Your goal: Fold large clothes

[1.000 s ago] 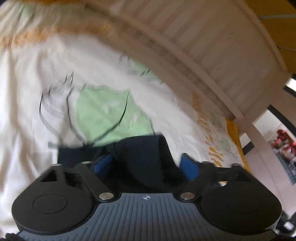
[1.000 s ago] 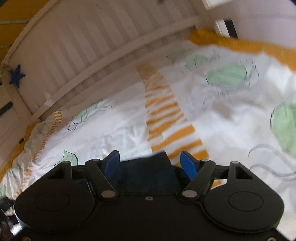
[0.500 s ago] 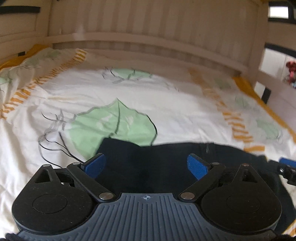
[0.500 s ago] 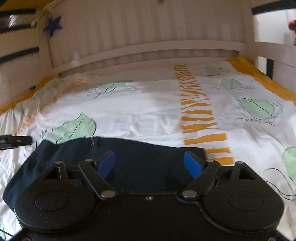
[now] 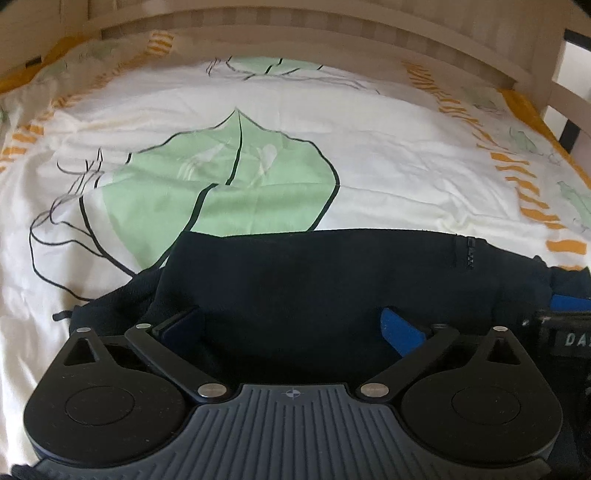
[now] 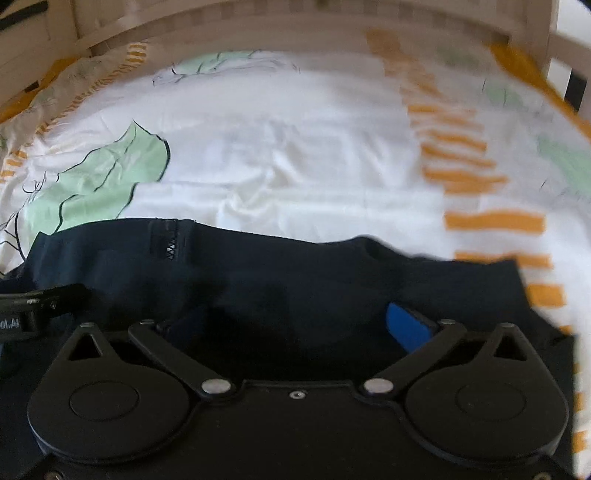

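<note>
A dark navy garment (image 5: 314, 269) lies flat across the white duvet, its folded top edge running left to right; it also fills the lower part of the right wrist view (image 6: 258, 273). My left gripper (image 5: 291, 325) hangs over its left part. Its jaws are opening wide, the cloth lies under and between the blue pads (image 5: 400, 330), and they do not press it. My right gripper (image 6: 291, 325) stands the same way over the right part, its jaws opening with one blue pad (image 6: 406, 326) showing. Each gripper shows at the edge of the other's view.
The duvet (image 5: 388, 155) is white with green leaf prints and orange stripes and stretches well beyond the garment. A pale wooden slatted bed rail (image 5: 332, 33) closes the far side. The right bedpost (image 5: 543, 66) stands at the far corner.
Both grippers have rolled level and come down toward the bed while their jaws widened. The navy cloth, earlier bunched between the pads, now lies spread on the duvet.
</note>
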`<state>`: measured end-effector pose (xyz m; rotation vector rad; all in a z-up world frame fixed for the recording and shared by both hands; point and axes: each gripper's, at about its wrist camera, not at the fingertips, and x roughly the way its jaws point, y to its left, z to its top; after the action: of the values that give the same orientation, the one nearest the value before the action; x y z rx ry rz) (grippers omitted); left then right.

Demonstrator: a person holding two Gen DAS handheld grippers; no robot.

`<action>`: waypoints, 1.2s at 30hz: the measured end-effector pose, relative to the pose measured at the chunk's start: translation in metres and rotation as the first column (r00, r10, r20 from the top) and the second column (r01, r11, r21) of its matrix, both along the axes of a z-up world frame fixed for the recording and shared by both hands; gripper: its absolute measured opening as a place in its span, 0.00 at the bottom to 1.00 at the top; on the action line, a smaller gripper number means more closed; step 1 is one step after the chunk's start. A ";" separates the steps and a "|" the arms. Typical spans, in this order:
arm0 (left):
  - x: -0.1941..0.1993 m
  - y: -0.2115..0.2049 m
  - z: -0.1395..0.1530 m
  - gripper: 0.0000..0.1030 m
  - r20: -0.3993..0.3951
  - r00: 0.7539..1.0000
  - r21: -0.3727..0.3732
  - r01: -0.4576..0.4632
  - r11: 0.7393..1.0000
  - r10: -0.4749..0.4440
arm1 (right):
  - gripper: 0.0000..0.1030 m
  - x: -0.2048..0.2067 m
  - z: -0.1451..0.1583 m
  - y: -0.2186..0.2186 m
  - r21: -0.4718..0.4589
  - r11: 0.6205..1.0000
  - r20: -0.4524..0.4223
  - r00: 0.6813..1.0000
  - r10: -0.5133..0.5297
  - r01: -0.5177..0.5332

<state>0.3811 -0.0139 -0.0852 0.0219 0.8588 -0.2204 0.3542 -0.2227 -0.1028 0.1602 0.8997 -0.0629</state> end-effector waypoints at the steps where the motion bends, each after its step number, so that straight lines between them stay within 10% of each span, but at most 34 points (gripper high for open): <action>1: -0.003 -0.001 -0.001 1.00 0.016 1.000 0.004 0.000 1.000 -0.001 | 1.00 -0.003 -0.002 -0.001 0.010 1.000 0.014 1.000 -0.003 0.003; 16: -0.012 0.012 0.018 1.00 -0.037 0.999 -0.006 0.018 1.000 -0.018 | 0.98 -0.018 0.009 0.003 -0.040 0.999 0.065 0.998 -0.004 0.007; 30: -0.098 0.070 0.023 1.00 -0.016 0.996 0.044 0.093 0.995 -0.092 | 0.99 -0.158 0.023 -0.046 -0.151 0.988 0.116 0.993 -0.027 0.044; 36: -0.103 0.107 0.013 1.00 -0.105 0.994 -0.146 -0.042 0.988 0.027 | 0.99 -0.184 0.017 -0.081 0.030 0.990 0.084 0.986 -0.142 0.140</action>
<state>0.2784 0.0929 -0.0721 -0.1438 0.9432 -0.2539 0.1705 -0.3035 -0.0861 0.2473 0.8026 -0.1761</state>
